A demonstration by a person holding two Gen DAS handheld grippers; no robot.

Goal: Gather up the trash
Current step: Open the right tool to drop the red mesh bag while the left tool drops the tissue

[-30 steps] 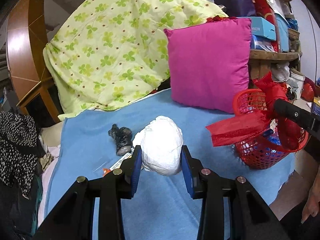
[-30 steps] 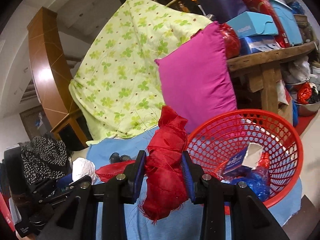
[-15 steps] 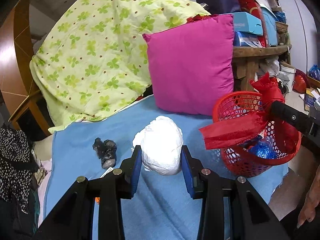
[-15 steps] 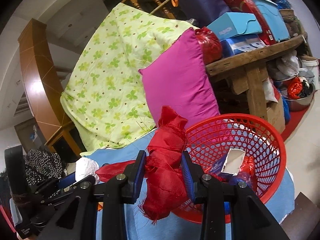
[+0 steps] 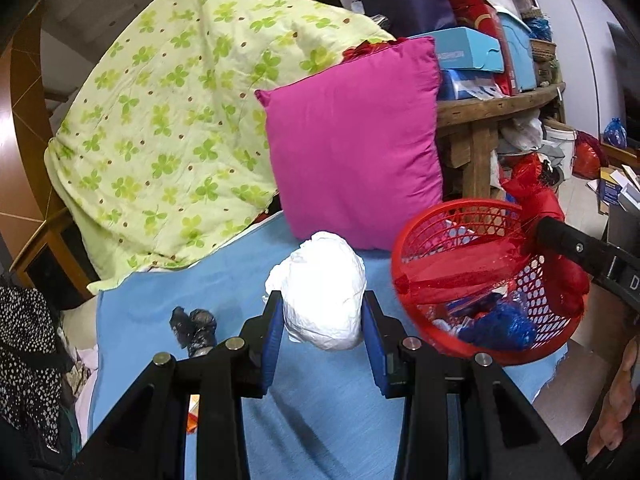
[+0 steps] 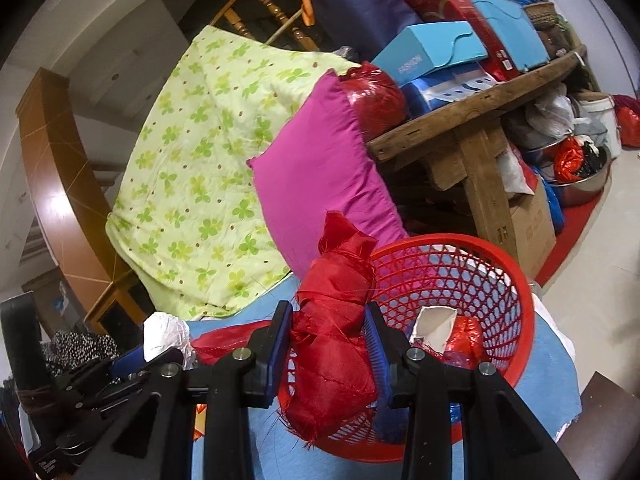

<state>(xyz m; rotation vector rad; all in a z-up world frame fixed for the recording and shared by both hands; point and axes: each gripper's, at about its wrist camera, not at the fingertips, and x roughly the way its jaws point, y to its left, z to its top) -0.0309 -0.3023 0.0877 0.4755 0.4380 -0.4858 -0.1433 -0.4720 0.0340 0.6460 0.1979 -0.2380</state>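
My left gripper (image 5: pixel 323 320) is shut on a crumpled white paper wad (image 5: pixel 322 292), held above the blue sheet, left of the red mesh basket (image 5: pixel 480 344). My right gripper (image 6: pixel 330 336) is shut on a red fabric bundle (image 6: pixel 334 344) over the near rim of the basket (image 6: pixel 500 264); a flat red tail of it lies across the basket (image 5: pixel 452 272). The basket holds a white carton (image 6: pixel 434 326), blue wrappers (image 5: pixel 496 326) and red scraps. A small black crumpled piece (image 5: pixel 194 326) lies on the sheet at left. The wad also shows in the right wrist view (image 6: pixel 164 334).
A magenta pillow (image 5: pixel 354 152) and a green clover quilt (image 5: pixel 172 128) stand behind the blue sheet (image 5: pixel 320 408). A wooden table (image 6: pixel 472 120) piled with boxes is at right. An orange scrap (image 5: pixel 193 420) lies under the left gripper. Dotted black clothing (image 5: pixel 24 352) hangs at left.
My left gripper has carried the white wad rightward, closer to the basket. My right gripper has brought the red bundle over the basket's near rim.
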